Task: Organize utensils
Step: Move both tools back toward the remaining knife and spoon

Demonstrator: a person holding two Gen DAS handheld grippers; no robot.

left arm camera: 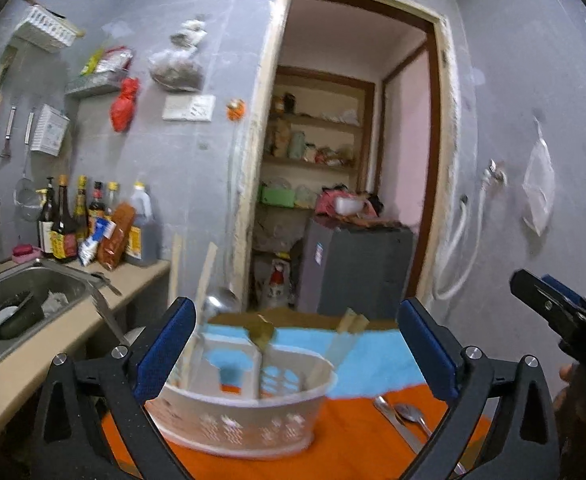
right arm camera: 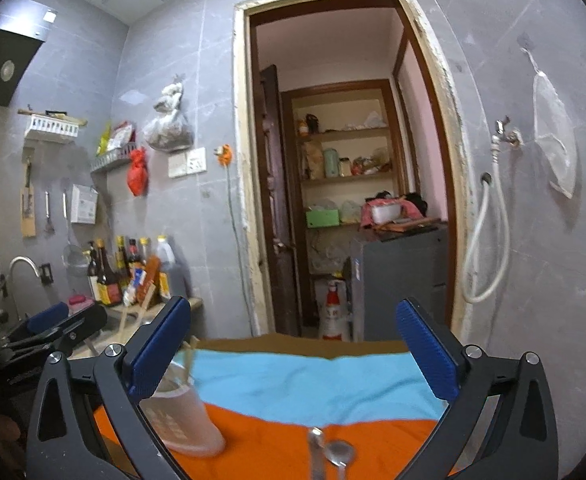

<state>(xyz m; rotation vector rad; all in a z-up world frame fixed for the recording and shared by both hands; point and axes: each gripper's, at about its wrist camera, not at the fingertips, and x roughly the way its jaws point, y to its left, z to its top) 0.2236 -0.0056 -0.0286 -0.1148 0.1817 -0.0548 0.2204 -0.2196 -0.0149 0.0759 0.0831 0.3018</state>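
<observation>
Both grippers empty, two utensils still on the cloth.

Nearest to me, the left gripper (left arm camera: pixel 297 352) has its jaws spread wide with nothing pinched, and the right gripper (right arm camera: pixel 293 356) is spread the same way and also holds nothing. Just under the right gripper lie a spoon (right arm camera: pixel 339 452) and a second metal utensil (right arm camera: pixel 316 450) side by side on the orange cloth (right arm camera: pixel 277 440); I cannot tell what the second one is. A little further, to the left, stands the white basket (left arm camera: pixel 249 420), already with chopsticks (left arm camera: pixel 349 326) and a ladle (left arm camera: pixel 221 300) standing inside. Behind is the blue cloth (right arm camera: pixel 313 380), then the doorway. I judge I am between two picks. Next I must lower the right gripper over the spoon, close on its handle, and bring it to the basket.
</observation>
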